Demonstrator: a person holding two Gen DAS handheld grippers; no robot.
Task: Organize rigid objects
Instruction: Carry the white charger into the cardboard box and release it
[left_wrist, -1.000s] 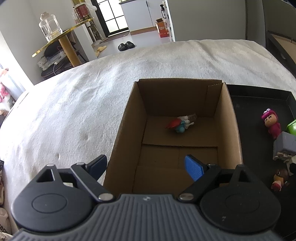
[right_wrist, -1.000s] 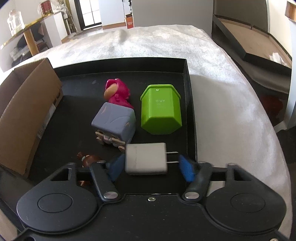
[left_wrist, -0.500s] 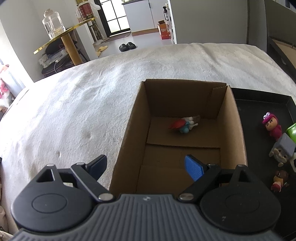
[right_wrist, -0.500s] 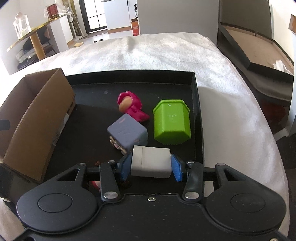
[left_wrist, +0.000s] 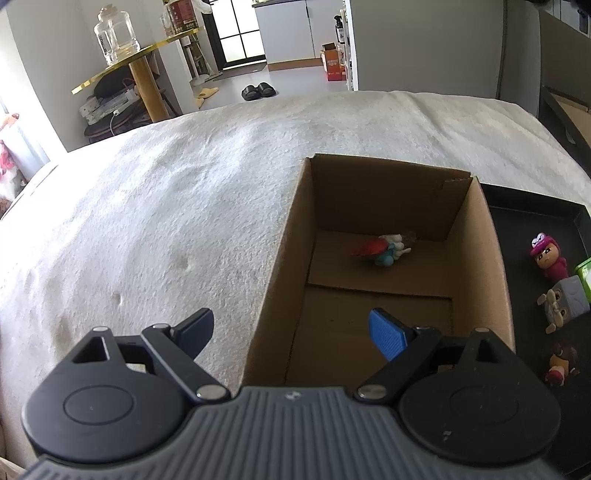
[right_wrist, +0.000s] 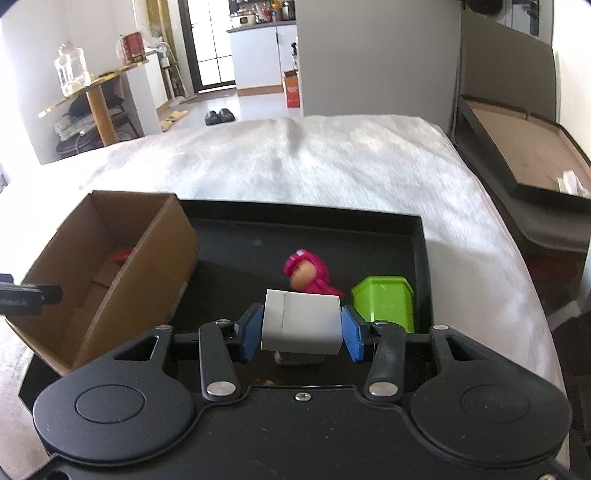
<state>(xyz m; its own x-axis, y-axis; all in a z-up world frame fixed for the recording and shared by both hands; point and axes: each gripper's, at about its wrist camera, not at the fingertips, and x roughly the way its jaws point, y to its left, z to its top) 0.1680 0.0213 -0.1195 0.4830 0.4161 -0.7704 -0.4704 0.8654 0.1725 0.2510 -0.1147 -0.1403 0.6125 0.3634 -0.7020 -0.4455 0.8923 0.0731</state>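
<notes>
Left wrist view: the left gripper (left_wrist: 291, 328) hangs with its jaws spread and empty over the near edge of the cardboard box (left_wrist: 480, 236), where a red-and-blue toy (left_wrist: 384, 249) lies at the far end. Right wrist view: the right gripper (right_wrist: 302, 334) pinches the white charger (right_wrist: 301, 320) by its smooth sides, lifted above the black tray (right_wrist: 303, 225) with the pink figure (right_wrist: 308, 273) and green block (right_wrist: 384, 302) beyond. The slick plastic may slip mid-carry, or the charger could clip the box wall and fall short.
</notes>
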